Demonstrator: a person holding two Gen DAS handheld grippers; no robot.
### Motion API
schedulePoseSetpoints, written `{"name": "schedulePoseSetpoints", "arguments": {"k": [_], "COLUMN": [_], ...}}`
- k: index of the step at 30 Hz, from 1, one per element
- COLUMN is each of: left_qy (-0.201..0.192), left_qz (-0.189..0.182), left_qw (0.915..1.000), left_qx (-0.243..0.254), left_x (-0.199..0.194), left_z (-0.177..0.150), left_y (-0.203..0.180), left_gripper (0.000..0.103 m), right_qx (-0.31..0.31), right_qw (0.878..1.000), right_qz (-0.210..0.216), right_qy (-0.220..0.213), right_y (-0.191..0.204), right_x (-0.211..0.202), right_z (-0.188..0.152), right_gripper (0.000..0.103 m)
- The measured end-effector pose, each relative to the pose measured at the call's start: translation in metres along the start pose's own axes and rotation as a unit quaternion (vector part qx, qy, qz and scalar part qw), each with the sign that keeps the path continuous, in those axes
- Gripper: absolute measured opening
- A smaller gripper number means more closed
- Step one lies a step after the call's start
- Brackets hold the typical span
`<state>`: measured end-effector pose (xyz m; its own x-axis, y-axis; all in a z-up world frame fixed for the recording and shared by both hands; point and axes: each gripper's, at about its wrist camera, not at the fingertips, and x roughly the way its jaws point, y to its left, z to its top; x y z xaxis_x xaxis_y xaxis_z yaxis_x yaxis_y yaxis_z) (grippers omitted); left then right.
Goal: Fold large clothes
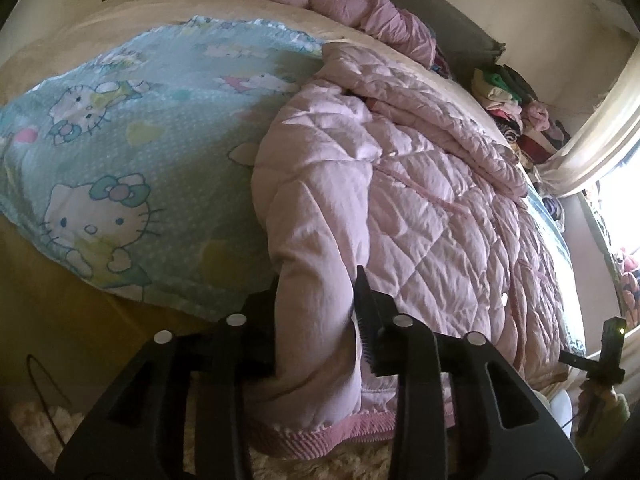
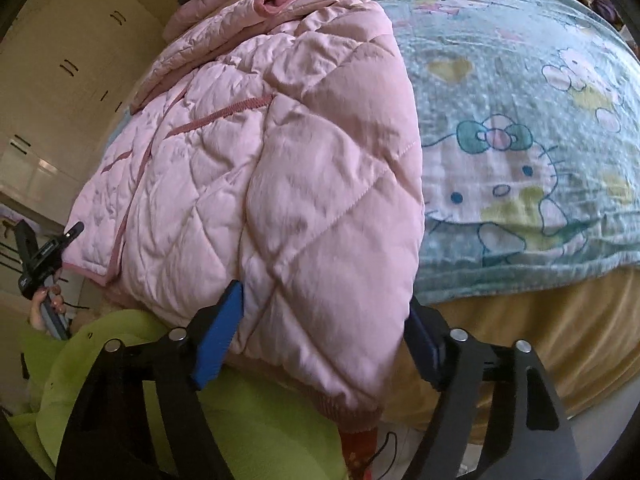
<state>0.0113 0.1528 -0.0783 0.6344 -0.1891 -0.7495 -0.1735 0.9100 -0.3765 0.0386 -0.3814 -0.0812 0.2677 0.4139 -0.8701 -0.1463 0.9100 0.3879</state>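
Where the bed's near edge drops away, the left claw (image 1: 316,320) is clenched on a sleeve-like fold of the pink quilted jacket (image 1: 420,208), its ridged black pads pressing the puffy fabric from both sides. The right claw (image 2: 324,336) straddles another thick fold of the same jacket (image 2: 280,168); its blue pads sit at either edge of the cloth, and whether they truly press it is hard to tell, since the right pad is half hidden behind the fabric. The jacket is soft, padded, stitched in diamonds, with a darker ribbed pink hem (image 1: 320,436) hanging over the bed's edge. It lies spread and rumpled across a pale blue cartoon-cat blanket (image 1: 132,152) on the yellow-sheeted bed (image 2: 540,340). A lime-green cloth (image 2: 240,420) bunches below the right claw. Farther off, another pink padded garment (image 1: 340,4) lies crumpled near the headboard, and a pile of mixed clothes (image 1: 508,100) is too small to sort out. Cream cupboards (image 2: 60,80) stand beyond.
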Motion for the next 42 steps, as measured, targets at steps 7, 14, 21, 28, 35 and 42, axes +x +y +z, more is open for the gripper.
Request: {"name": "schedulePoseSetpoints", "arguments": {"k": [7, 14, 21, 28, 35, 42], "left_qy": [0.015, 0.028, 0.067, 0.062, 0.014, -0.037], "left_qz": [0.009, 0.032, 0.015, 0.010, 0.025, 0.012], "left_qw": [0.9998, 0.9990, 0.9976, 0.9975, 0.9971, 0.9960], "left_qx": [0.001, -0.009, 0.009, 0.031, 0.070, 0.080], "left_x": [-0.001, -0.002, 0.013, 0.009, -0.021, -0.045], "left_z": [-0.005, -0.012, -0.025, -0.034, -0.009, 0.028], "left_y": [0.007, 0.018, 0.014, 0.002, -0.024, -0.050], "left_gripper": [0.058, 0.074, 0.074, 0.024, 0.013, 0.012], "right_qx": [0.005, -0.041, -0.069, -0.053, -0.045, -0.051], "right_qw": [1.000, 0.999, 0.994, 0.991, 0.987, 0.982], "right_qz": [0.016, 0.021, 0.065, 0.097, 0.122, 0.138], "right_qy": [0.017, 0.005, -0.048, -0.074, -0.095, -0.115], "right_y": [-0.004, 0.018, 0.035, 0.034, 0.036, 0.039], "right_x": [0.001, -0.021, -0.051, -0.047, -0.044, -0.048], "right_z": [-0.009, 0.003, 0.021, 0.030, 0.040, 0.051], "right_gripper": [0.061, 0.027, 0.022, 0.022, 0.021, 0.020]}}
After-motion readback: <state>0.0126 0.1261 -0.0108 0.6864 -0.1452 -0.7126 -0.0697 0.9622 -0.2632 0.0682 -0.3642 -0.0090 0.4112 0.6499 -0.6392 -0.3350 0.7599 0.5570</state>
